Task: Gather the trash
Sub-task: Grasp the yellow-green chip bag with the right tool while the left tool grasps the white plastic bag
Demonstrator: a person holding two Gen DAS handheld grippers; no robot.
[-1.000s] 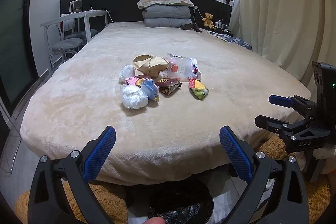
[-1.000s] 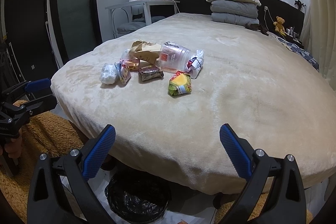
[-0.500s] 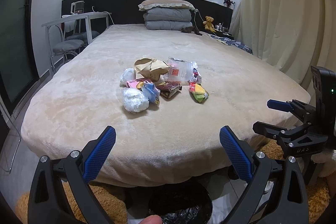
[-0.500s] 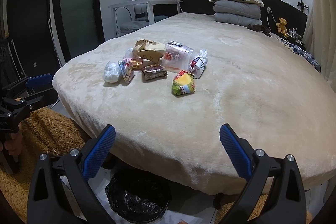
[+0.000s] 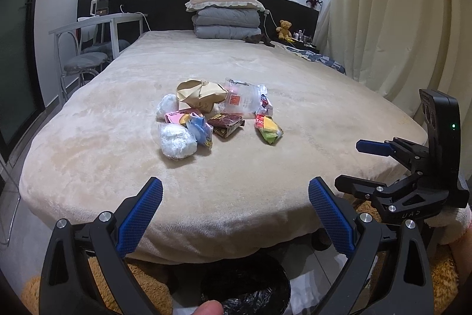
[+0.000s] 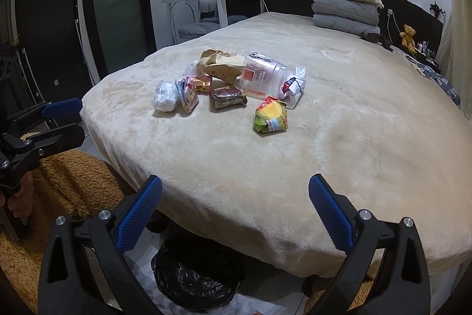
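Two grippers, nothing picked up so far. Left gripper (image 5: 235, 214) and right gripper (image 6: 235, 211) both hover at the foot of the bed (image 6: 354, 114), jaws spread wide and empty. Trash pile sits mid-bed, well apart from both grippers: crumpled white bag (image 5: 177, 140) nearest the left side, blue wrapper (image 5: 201, 128) touching it, brown packet (image 5: 226, 124), yellow-green snack packet (image 6: 270, 117) slightly apart on the right side, clear plastic tub (image 6: 262, 76) lying on its side, paper bag (image 6: 219, 65) behind, white knotted wrapper (image 6: 293, 87) beside the tub. Bin with black liner (image 6: 196, 276) stands on the floor below the bed edge, between the grippers.

Step looks like the approach, before a first pick. Next move calls for reaching forward over the bed edge; yellow-green snack packet is the easiest for the right side since it lies clear of the others, white bag for the left. Soft, crinkly items, so the jaws should close on a bunched part, then carry back to the bin.
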